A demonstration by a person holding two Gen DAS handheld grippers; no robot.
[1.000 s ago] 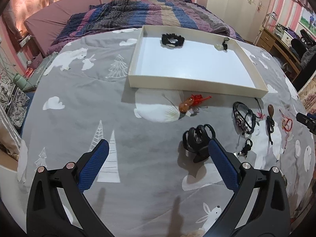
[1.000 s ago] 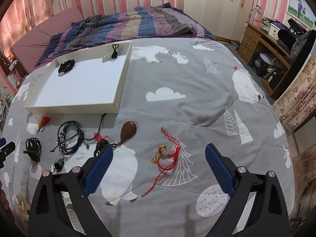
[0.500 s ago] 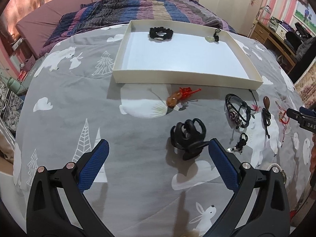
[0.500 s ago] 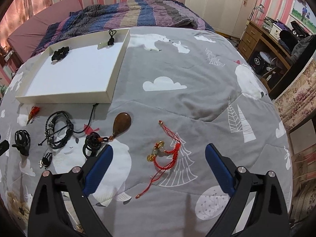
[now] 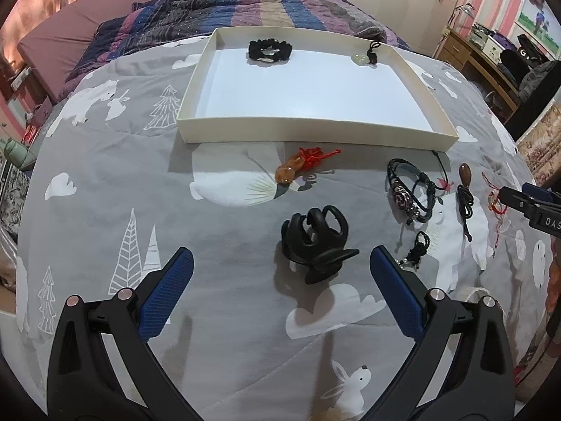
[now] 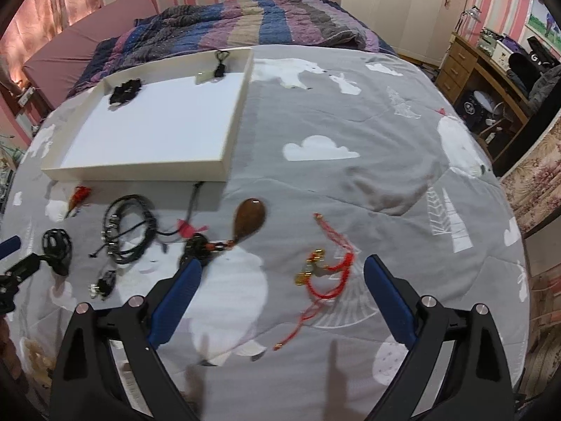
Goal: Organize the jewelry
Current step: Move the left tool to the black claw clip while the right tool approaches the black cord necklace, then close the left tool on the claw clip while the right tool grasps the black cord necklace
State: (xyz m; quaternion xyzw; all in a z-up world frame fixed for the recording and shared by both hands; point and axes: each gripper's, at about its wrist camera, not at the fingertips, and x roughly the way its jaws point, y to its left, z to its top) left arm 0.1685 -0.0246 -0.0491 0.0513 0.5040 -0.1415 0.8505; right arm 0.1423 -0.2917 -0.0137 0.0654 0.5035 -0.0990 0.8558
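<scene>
Left wrist view: black hair clip (image 5: 315, 242) lying on the bed quilt (image 5: 105, 182), framed between the wide-open, empty jaws of the left gripper (image 5: 280, 273). Likely step: closing in to grab it; next, lowering and squeezing, then carrying to the white tray (image 5: 315, 129). Right gripper (image 6: 280, 280) likewise spread and empty over the red cord charm (image 6: 326, 266). Nearby: amber pendant (image 5: 289, 172), black bracelet (image 5: 410, 193); neither blocking the reach
</scene>
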